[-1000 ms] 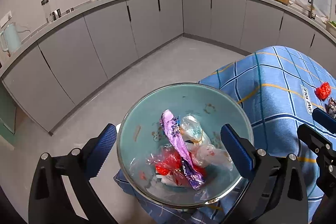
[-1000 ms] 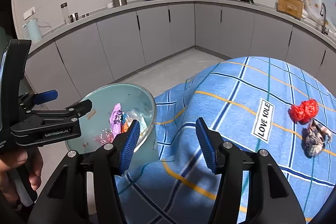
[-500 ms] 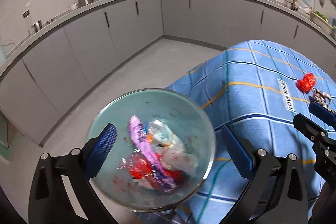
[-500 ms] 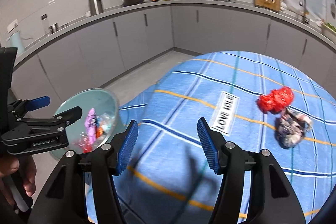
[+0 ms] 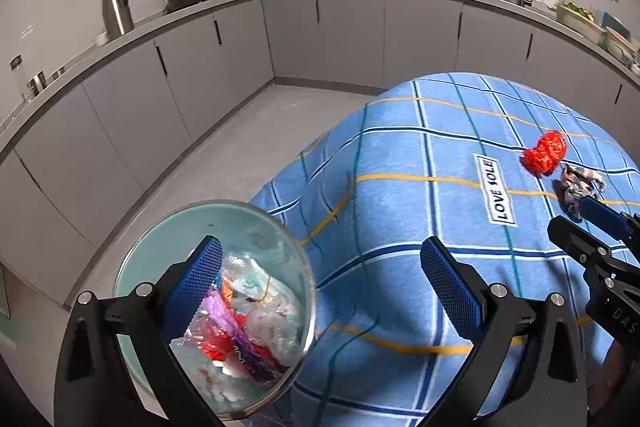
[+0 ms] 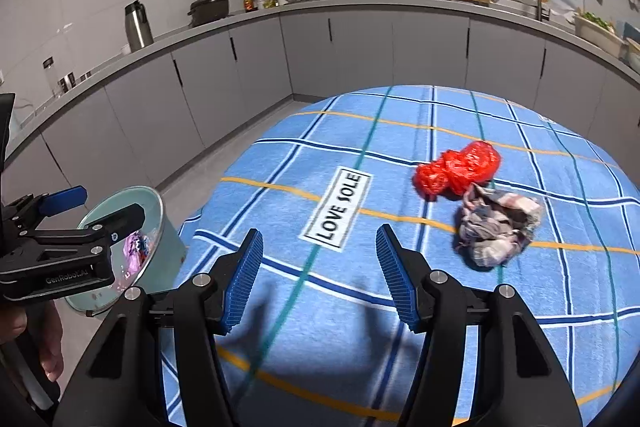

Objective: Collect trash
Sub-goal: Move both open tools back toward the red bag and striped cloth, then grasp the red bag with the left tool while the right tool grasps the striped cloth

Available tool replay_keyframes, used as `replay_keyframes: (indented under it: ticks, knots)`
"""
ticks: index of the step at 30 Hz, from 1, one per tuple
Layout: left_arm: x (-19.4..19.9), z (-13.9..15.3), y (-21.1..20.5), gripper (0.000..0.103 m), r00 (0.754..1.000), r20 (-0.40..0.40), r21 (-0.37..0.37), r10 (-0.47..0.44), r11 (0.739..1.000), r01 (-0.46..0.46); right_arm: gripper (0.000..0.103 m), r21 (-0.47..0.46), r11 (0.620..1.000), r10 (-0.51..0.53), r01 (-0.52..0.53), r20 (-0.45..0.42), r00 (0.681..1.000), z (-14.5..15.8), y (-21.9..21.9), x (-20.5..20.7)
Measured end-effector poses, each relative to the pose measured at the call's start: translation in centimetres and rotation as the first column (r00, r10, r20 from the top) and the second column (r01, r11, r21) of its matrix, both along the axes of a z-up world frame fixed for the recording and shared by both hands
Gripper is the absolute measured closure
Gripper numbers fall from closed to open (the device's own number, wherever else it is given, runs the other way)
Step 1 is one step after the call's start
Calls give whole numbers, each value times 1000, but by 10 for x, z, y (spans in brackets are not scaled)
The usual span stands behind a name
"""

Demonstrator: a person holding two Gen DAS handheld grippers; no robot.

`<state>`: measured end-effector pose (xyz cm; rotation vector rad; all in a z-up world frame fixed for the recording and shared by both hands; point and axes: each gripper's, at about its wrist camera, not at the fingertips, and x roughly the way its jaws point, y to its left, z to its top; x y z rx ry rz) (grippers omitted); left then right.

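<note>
Reaching for the next scraps: my right gripper, jaws apart and empty, faces the red wad and grey wad lying at two o'clock on the cloth. My left gripper, also apart and empty, hangs beside the bin at eight o'clock. Next, I judge: straddle one wad, close. Cloth label: "LOVE SOLE"; left gripper: "GenRobot.AI".

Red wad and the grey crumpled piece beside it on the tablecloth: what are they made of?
Red wad: probably thin plastic film, glossy, with sharp crinkles catching the light. Grey crumpled piece: matte with soft folds and a faint printed or checked pattern, so paper or cloth; the views cannot settle which. Both lie on the tablecloth, looking light and squashable.
</note>
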<state>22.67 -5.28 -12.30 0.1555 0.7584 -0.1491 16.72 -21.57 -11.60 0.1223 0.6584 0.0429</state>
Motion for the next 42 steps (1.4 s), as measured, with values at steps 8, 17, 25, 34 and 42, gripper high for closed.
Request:
replay_keyframes:
  ticks: [8, 17, 25, 34, 42]
  knots:
    - [7, 7, -38, 5, 997, 19, 10, -73, 997, 73, 41, -4, 993, -121, 121, 8, 993, 4, -47, -5]
    - [24, 5, -88, 5, 989, 19, 30, -149, 988, 149, 41, -28, 959, -283, 282, -30, 959, -4, -106, 7]
    - [39, -3, -125, 5, 976, 0, 32, -216, 976, 216, 41, -27, 945, -326, 325, -96, 941, -20, -132, 33]
    - [54, -9, -159, 5, 961, -10, 33, -275, 961, 275, 74, 60, 963, -249, 264, -185, 951, -33, -145, 49]
    - [63, -12, -196, 5, 948, -14, 46, -317, 947, 318, 99, 43, 959, -271, 280, -149, 951, -19, -152, 27]
